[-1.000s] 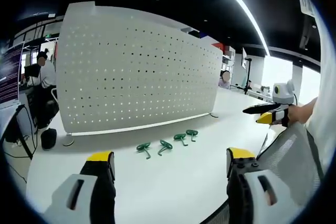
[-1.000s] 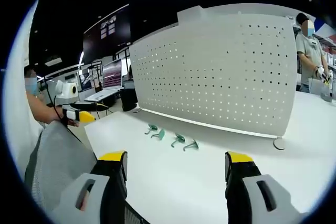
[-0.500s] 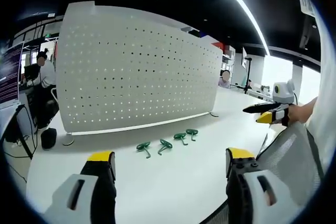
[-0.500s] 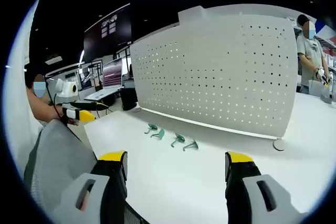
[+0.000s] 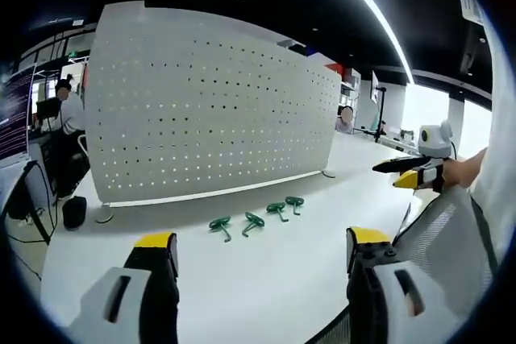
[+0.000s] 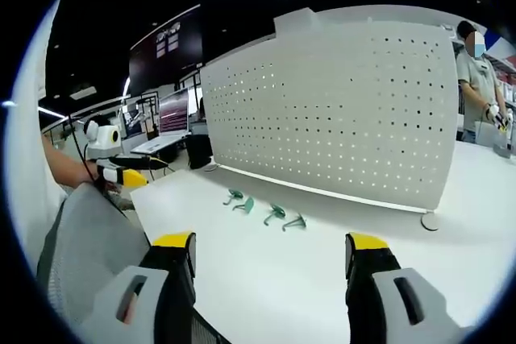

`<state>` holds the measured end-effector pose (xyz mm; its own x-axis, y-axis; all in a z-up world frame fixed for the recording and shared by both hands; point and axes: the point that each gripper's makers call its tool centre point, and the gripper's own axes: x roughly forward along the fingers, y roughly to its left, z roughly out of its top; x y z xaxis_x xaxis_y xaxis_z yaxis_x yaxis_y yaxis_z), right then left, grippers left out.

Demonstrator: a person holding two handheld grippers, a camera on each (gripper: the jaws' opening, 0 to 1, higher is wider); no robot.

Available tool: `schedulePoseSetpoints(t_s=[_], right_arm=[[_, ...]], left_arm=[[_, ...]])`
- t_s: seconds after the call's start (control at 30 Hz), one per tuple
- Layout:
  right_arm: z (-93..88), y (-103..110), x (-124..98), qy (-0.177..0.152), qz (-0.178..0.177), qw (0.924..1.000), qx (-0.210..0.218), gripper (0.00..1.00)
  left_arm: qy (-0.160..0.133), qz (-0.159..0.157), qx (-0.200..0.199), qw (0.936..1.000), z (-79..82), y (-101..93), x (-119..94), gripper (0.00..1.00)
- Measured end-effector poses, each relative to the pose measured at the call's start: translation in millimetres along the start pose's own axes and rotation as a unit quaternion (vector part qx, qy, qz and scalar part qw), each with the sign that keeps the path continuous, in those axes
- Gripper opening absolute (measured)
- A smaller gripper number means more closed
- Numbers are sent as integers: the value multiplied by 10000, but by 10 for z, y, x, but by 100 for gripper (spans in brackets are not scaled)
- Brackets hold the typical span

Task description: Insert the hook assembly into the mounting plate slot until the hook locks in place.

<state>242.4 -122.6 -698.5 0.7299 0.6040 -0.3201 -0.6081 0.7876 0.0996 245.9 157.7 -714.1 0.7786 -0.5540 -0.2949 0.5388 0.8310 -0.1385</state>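
In the left gripper view, the left gripper (image 5: 254,259) hangs low over the near edge of the white table (image 5: 266,296), its yellow-tipped jaws spread wide with nothing between them. Straight ahead of it, well apart, four green hooks (image 5: 256,217) lie in a loose row on the table, the row running roughly along the foot of the pegboard (image 5: 210,102). That white perforated panel, the mounting plate here, stands upright on small feet just beyond the hooks, toward the table's far edge. The right gripper (image 5: 415,173) comes in at the right, held up by a hand near the table's right edge; whether its jaws are parted I cannot tell from here.

In the right gripper view, the right gripper (image 6: 270,255) also waits over the near edge, released and empty. The same hooks (image 6: 266,211) lie ahead and slightly left of its centre line, before the pegboard (image 6: 339,110). The left gripper (image 6: 121,173) shows at the left edge of the table (image 6: 322,279).

Neither gripper looks clearly nearer to me; both must reach forward and down to the row, and the hooks' stems lie flat, pointing mostly back toward the near edge.

The tabletop is smooth, white and matte. Around it is an open workshop with a dark ceiling, strip lights, screens, and a person (image 6: 480,78) standing beyond the panel's right end.
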Motion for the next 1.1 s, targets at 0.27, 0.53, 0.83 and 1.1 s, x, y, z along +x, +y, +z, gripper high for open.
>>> schedulePoseSetpoints(t_s=[0.27, 0.53, 0.83, 1.1], right_arm=[[0, 3, 0, 5, 4, 10000, -15, 74], [7, 20, 3, 11, 12, 10000, -43, 73], [27, 20, 6, -2, 9, 10000, -71, 74], [41, 24, 5, -17, 5, 10000, -80, 73]], left_arm=[[4, -1, 3, 10000, 12, -13, -4, 88], [-39, -13, 3, 10000, 27, -13, -8, 88], [10, -62, 84, 9999, 2, -5, 3, 88], [172, -269, 192, 9993, 105, -188, 34, 83]])
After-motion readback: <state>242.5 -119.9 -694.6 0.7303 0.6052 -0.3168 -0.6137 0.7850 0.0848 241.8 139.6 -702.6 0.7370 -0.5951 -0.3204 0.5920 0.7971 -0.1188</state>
